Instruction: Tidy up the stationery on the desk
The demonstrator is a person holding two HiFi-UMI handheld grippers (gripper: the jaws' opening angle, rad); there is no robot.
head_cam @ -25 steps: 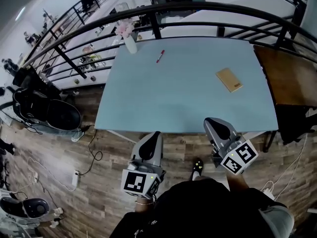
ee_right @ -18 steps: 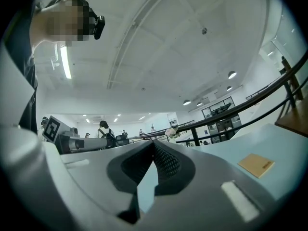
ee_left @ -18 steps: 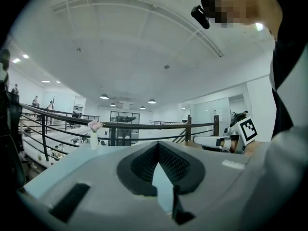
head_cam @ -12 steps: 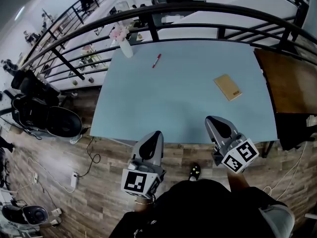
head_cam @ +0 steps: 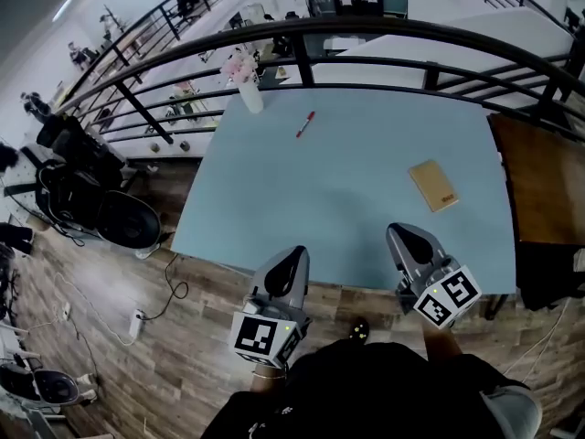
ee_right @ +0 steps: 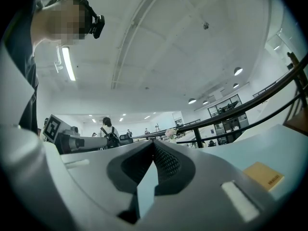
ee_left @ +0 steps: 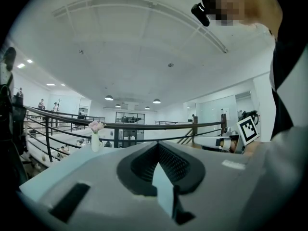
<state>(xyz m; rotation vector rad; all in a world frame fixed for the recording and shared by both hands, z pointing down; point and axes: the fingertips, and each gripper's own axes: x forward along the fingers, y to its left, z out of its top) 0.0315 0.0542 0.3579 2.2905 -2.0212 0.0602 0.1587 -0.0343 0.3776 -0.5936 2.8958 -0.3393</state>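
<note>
This looks like the approach, before the first grab, with nothing picked up yet. The left claw (head_cam: 292, 259) and the right claw (head_cam: 404, 238) hang at the near edge of the desk (head_cam: 274, 208). Both have their jaws pressed together with nothing between them. One tan notebook (head_cam: 433, 186) lies a short way ahead of the right claw, slightly to its right. One red pen (head_cam: 305, 124) lies well ahead of the left claw. One vase (head_cam: 249, 90) of pink flowers stands beyond the pen, off to the left. Next, I judge, the right claw must open and reach forward, low enough to catch the notebook's thin edge.
</note>
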